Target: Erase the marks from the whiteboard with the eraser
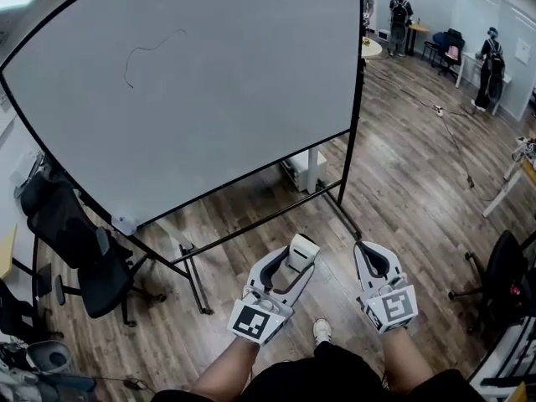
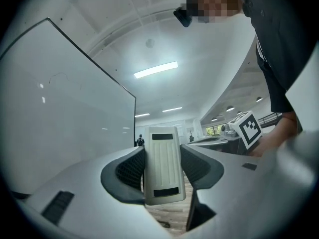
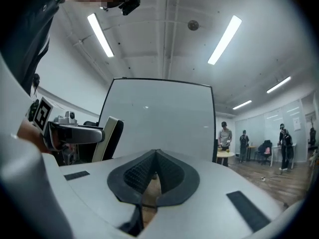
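In the head view, the whiteboard (image 1: 209,99) stands on its wheeled frame over a wooden floor (image 1: 402,166). A thin curved pen mark (image 1: 146,48) sits near the board's upper left corner, and the rest of the surface looks clean. The left gripper (image 1: 293,265) is held low, below the board's bottom edge and well apart from it, pinching the white eraser (image 1: 303,248) at its tips. The right gripper (image 1: 371,258) hangs just beside it. A black office chair (image 1: 79,241) stands by the board's lower left corner, and several people (image 1: 488,65) stand at the far end of the room.

In the left gripper view, the two dark padded jaws clamp the eraser upright by its long sides, its ribbed back facing the camera. The whiteboard rises at the left, apart from the eraser.

In the right gripper view, the jaws are pressed together with nothing between them. The whiteboard stands ahead, and the eraser shows at the left in the other gripper.
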`<control>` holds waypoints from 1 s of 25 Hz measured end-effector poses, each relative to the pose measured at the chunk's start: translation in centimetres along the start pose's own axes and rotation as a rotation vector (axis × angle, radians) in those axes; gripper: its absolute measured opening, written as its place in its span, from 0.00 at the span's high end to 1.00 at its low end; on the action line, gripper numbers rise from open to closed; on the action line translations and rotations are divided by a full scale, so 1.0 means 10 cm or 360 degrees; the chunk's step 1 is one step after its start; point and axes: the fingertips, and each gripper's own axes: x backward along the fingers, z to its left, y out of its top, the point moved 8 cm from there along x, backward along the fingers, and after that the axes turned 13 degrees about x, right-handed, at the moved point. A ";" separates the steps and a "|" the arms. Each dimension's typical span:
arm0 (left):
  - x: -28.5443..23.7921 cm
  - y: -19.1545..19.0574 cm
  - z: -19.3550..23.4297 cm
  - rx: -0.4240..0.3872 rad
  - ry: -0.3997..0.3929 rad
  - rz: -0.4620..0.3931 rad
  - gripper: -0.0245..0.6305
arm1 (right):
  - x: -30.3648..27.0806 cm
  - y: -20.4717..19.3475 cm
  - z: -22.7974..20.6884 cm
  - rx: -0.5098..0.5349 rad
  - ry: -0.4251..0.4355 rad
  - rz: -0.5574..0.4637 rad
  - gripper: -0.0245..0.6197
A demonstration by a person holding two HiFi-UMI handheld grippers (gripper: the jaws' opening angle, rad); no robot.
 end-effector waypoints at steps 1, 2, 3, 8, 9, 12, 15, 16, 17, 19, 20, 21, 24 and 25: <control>-0.07 0.03 0.07 0.0001 0.0034 -0.0001 0.60 | -0.11 -0.02 -0.06 -0.0038 0.0026 -0.0012 0.93; -0.13 0.05 0.13 0.0003 0.0068 -0.0004 0.60 | -0.22 -0.04 -0.11 -0.0059 0.0055 -0.0024 0.93; -0.20 0.08 0.19 0.0009 0.0098 -0.0022 0.60 | -0.32 -0.04 -0.16 -0.0067 0.0086 -0.0036 0.93; -0.43 0.07 0.53 -0.0061 0.0267 -0.0062 0.60 | -0.87 -0.07 -0.40 -0.0089 0.0206 -0.0138 0.93; -0.46 0.04 0.61 -0.0080 0.0303 -0.0057 0.60 | -0.96 -0.07 -0.44 -0.0083 0.0227 -0.0160 0.93; -0.52 -0.02 0.72 -0.0065 0.0413 -0.0045 0.60 | -1.16 -0.13 -0.53 -0.0064 0.0300 -0.0197 0.93; -0.53 -0.04 0.78 -0.0039 0.0513 -0.0062 0.60 | -1.28 -0.20 -0.61 -0.0097 0.0370 -0.0204 0.93; -0.52 -0.02 0.82 -0.0038 0.0544 -0.0077 0.60 | -1.33 -0.19 -0.61 -0.0105 0.0389 -0.0215 0.93; -0.50 0.01 0.86 -0.0040 0.0574 -0.0092 0.60 | -1.39 -0.18 -0.60 -0.0108 0.0411 -0.0227 0.93; -0.44 0.06 0.95 -0.0055 0.0635 -0.0121 0.60 | -1.51 -0.16 -0.55 -0.0106 0.0458 -0.0252 0.93; -0.42 0.08 1.00 -0.0063 0.0665 -0.0137 0.60 | -1.58 -0.15 -0.52 -0.0104 0.0482 -0.0262 0.93; -0.39 0.10 1.06 -0.0069 0.0694 -0.0153 0.60 | -1.66 -0.15 -0.49 -0.0102 0.0505 -0.0271 0.93; -0.27 0.15 1.29 -0.0061 0.0758 -0.0170 0.60 | -1.93 -0.11 -0.37 -0.0097 0.0549 -0.0308 0.93; -0.23 0.16 1.37 -0.0060 0.0776 -0.0170 0.60 | -2.03 -0.08 -0.33 -0.0095 0.0556 -0.0324 0.93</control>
